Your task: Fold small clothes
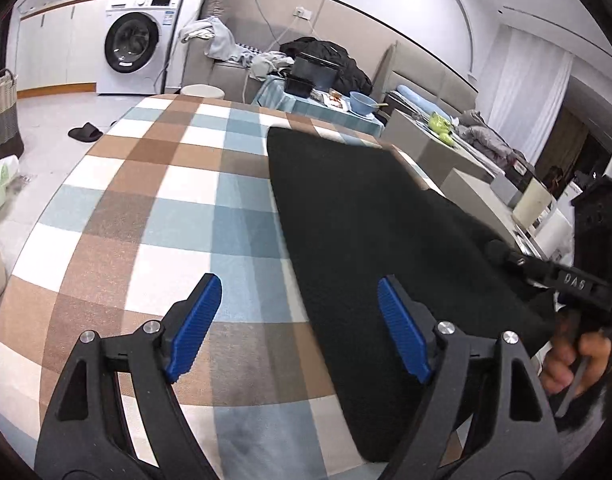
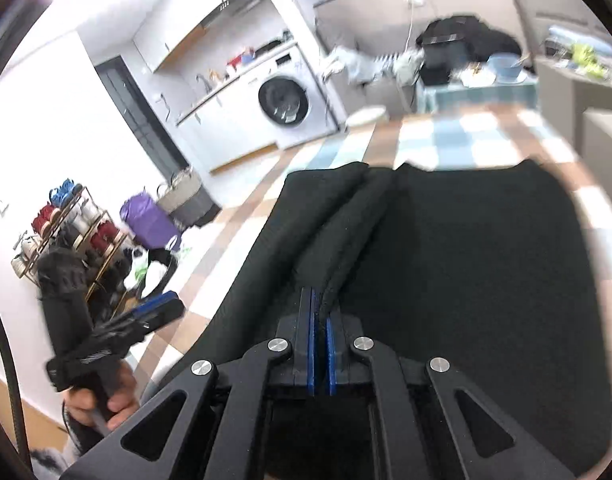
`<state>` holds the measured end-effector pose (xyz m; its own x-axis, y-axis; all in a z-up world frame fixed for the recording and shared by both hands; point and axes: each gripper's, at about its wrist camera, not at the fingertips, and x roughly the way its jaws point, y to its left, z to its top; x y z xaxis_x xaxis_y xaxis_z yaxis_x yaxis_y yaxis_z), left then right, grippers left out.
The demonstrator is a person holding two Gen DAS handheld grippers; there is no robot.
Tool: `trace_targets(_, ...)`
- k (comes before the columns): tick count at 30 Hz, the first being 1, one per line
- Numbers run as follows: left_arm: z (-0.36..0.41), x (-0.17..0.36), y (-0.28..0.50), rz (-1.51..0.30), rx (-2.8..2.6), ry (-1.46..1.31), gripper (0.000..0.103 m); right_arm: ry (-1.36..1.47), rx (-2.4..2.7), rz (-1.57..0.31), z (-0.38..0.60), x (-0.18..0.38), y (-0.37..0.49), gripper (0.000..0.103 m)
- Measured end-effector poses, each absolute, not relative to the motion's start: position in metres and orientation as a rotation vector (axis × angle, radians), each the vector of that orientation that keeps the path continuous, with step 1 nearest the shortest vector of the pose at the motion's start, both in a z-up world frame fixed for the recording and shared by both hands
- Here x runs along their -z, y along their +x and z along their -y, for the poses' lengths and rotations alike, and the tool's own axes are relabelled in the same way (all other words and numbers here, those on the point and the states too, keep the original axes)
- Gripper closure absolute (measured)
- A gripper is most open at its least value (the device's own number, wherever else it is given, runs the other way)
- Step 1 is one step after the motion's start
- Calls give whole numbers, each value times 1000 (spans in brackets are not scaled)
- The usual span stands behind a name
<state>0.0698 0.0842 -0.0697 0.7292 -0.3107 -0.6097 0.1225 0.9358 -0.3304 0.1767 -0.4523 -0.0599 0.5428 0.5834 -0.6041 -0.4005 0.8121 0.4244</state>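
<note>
A black garment (image 1: 377, 232) lies on the checked tablecloth (image 1: 154, 200), its left edge running down the middle of the left wrist view. My left gripper (image 1: 300, 312) hangs open over that edge with nothing between its blue pads (image 1: 198, 320). In the right wrist view the black garment (image 2: 485, 280) fills the centre, and my right gripper (image 2: 319, 320) is shut on a raised fold of the cloth. The right gripper (image 1: 501, 256) also shows at the far right of the left wrist view, pinching the garment's edge. The left gripper (image 2: 158, 308) appears at the lower left of the right wrist view, held by a hand (image 2: 106, 404).
A washing machine (image 1: 134, 44) stands at the back beside a sofa with loose clothes (image 1: 226, 44). A second table (image 1: 329, 108) holds a bowl and dark boxes. A slipper (image 1: 85, 132) and a basket (image 1: 2, 116) are on the floor at left. A shoe rack (image 2: 62, 232) stands by the wall.
</note>
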Motion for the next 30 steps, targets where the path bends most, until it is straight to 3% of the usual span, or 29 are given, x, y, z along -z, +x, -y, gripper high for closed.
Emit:
trace_targets(3,-68,78,73,-748,276,-265,25,162,-441,-841,471,72,175,99)
trace_targets(6,-49,90,73,-814,310,-225,25,179,-402,-994,482,108,194,98)
trace_targets(9,-34,99,66,-847,346,-166,25,189,-385,-999,491,112,194,87)
trace_targets(11,-27,101,63,-844,346,-132,25,218,-387,-964,498,104,190,72)
trace_targets(17,-23,101,68,-858,351,-162,25,337,-564,-965,481,90,199,60)
trace_targets(22,-26,97,70,-845,333,-166,25,352,-537,-1071,460,113,252,60)
trace_targets(24,-27,95,71,-841,326,-170,25,400,-516,-1100,458,123,270,64)
trace_targets(25,-28,95,71,-838,324,-173,25,365,-524,-1101,453,121,275,70)
trace_targets(26,-29,95,72,-839,321,-176,25,311,-530,-1105,445,118,273,88)
trace_targets(30,-30,95,78,-848,310,-189,25,289,-586,-902,452,75,262,94)
